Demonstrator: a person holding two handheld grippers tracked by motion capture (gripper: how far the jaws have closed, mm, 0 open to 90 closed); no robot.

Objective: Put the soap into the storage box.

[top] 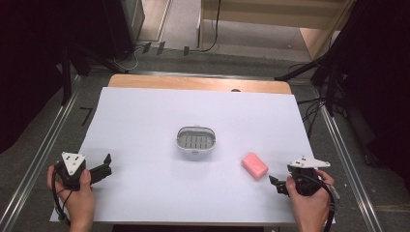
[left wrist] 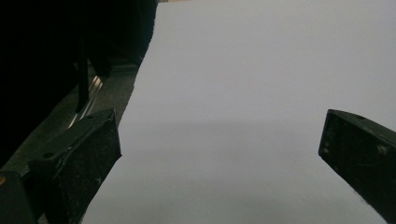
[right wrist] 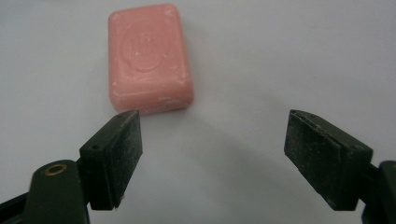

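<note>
Two claws sit low in the high view, one at each bottom corner, each held in a person's hand. The right claw [right wrist: 212, 154] is released: in the right gripper view its black jaws stand wide apart with bare white surface between them, grasping nothing. Just beyond the left-hand jaw in that view lies a pink soap bar [right wrist: 149, 58], flat on the sheet, its stamped oval face up and its near edge close to that jaw's tip but not between the jaws. In the high view the same right claw [top: 276, 183] sits at lower right, with the soap bar [top: 255, 166] just up and to the left of it.

The left claw [left wrist: 219, 144] is also released; in the left gripper view its two jaws are spread to the frame's lower corners, with plain white sheet between them and a dark floor strip along the upper left. In the high view the left claw [top: 107, 164] rests at lower left, near the sheet's left edge.

Near the centre of the high view stands a white soap dish [top: 195, 140] with a slotted grey inner tray, well apart from both claws and up-left of the soap. All of this lies on a white sheet [top: 145, 116] covering the wooden tabletop [top: 198, 83], whose bare strip shows at the far edge.
</note>
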